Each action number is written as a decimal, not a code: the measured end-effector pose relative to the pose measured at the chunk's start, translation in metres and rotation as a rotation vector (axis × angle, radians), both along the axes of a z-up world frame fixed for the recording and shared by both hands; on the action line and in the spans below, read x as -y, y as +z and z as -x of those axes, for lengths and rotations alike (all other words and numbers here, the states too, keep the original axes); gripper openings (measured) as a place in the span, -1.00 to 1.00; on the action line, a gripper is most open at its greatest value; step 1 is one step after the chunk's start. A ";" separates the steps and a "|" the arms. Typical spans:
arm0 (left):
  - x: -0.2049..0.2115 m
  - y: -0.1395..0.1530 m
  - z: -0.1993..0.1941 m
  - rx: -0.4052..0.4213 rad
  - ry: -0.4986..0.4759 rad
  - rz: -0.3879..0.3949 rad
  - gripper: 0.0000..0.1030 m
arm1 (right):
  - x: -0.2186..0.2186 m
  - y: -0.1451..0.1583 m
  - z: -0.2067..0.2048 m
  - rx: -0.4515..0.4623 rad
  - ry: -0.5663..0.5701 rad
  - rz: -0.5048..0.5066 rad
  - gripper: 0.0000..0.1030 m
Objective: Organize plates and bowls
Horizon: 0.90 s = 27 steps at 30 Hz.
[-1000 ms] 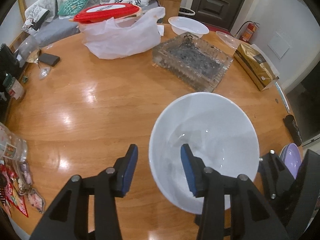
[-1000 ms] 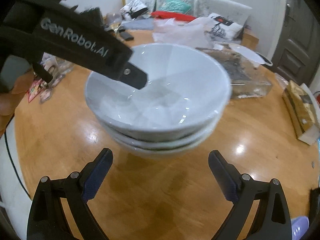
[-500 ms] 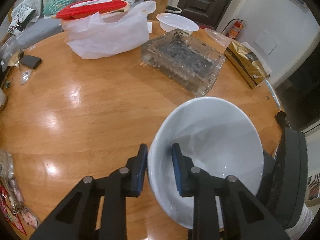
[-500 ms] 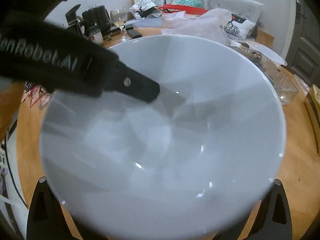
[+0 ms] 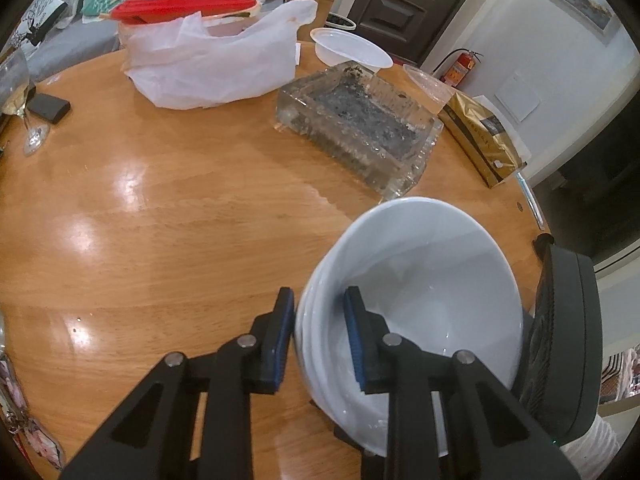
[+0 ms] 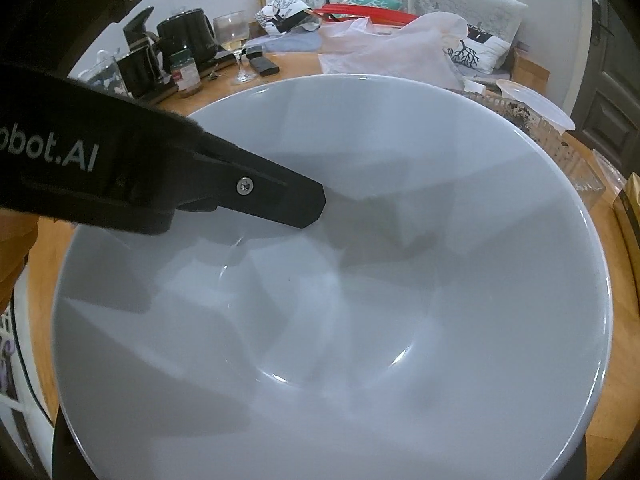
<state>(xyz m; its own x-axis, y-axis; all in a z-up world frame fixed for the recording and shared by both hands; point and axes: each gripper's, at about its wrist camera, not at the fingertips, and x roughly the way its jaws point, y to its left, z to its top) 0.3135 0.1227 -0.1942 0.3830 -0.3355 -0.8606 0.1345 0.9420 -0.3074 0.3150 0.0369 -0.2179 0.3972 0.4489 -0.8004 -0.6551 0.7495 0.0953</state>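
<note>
A stack of white bowls (image 5: 416,304) stood on the wooden bench (image 5: 168,240), nested one inside another, and the top bowl was empty. The left tool (image 5: 320,336) was clamped on the near left rim of that stack: one blue pad lay inside the top bowl, the other pressed against the outside wall.

In the right wrist view the top bowl (image 6: 360,280) filled nearly the whole picture, so it sat right in front of the right tool and between its fingers. The right tool's jaws were opening, spread wide either side of the stack; the fingertips were hidden behind the bowl and whether they touched it could not be told. In the left wrist view the right tool's body (image 5: 560,340) stood just to the right of the stack.

Beyond the left tool, a square glass dish (image 5: 356,124) held dark crumbs. To the left of that dish lay a white plastic bag (image 5: 212,68) with a red lid (image 5: 184,2) on top. Farther back sat an empty white plastic bowl (image 5: 352,50). A gold box (image 5: 480,136) lay to the right of the glass dish, and a wine glass (image 5: 16,96) stood far left.
</note>
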 end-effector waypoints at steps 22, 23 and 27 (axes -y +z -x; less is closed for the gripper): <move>0.004 0.004 0.009 0.015 -0.017 -0.031 -0.59 | 0.007 0.006 0.023 0.022 -0.041 -0.019 0.98; 0.004 0.004 0.009 0.016 -0.017 -0.031 -0.59 | 0.007 0.007 0.024 0.024 -0.039 -0.017 0.98; 0.005 0.011 0.017 0.032 -0.014 -0.035 -0.59 | 0.008 0.013 0.030 0.038 -0.037 -0.022 0.98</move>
